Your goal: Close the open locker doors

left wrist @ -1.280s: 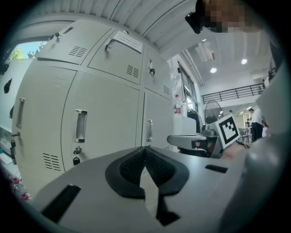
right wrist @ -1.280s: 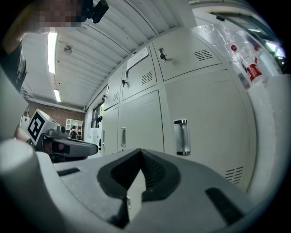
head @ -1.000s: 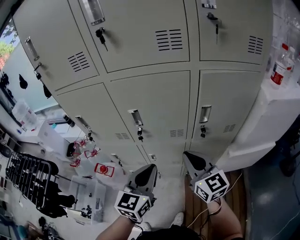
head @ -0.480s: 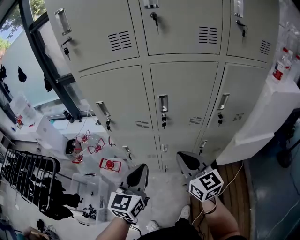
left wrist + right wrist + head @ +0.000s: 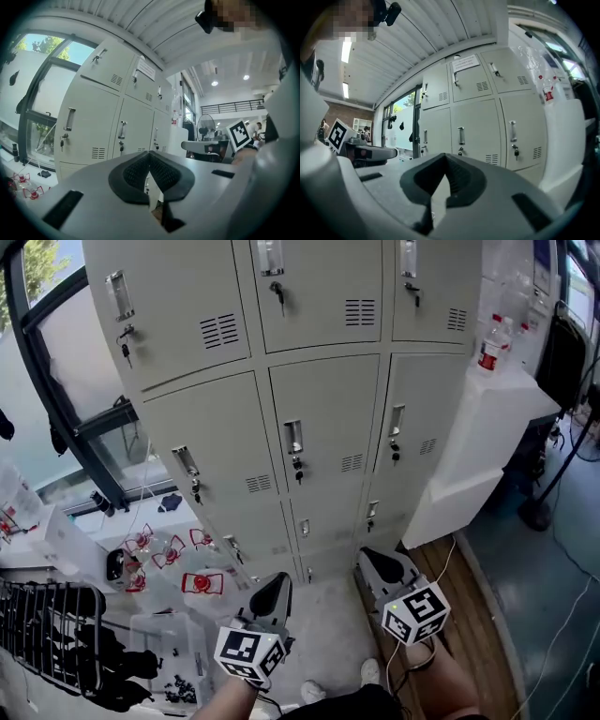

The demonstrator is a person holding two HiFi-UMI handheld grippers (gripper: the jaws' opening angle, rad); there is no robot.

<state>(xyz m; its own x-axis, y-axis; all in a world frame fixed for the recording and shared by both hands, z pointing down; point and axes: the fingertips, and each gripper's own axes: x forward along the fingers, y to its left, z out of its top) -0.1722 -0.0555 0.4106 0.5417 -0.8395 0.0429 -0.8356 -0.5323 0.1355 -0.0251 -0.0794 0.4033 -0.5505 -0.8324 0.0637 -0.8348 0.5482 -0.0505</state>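
The grey locker bank fills the upper head view, three columns wide, with keys hanging in the locks. Every door I can see lies flush with the front; the lowest row is small and hard to judge. My left gripper is held low over the floor, well short of the lockers, jaws shut and empty. My right gripper is beside it, also shut on nothing. The left gripper view shows its pads pressed together with the lockers beyond. The right gripper view shows the same: shut jaws, lockers ahead.
A white cabinet with a water bottle on top stands right of the lockers. A window is on the left. Clear bins with red items and a black rack crowd the floor at the left. Cables cross the wooden strip.
The head view has swung, so the lockers now stand more upright and further left in it. Both grippers have stayed low, shut and empty.
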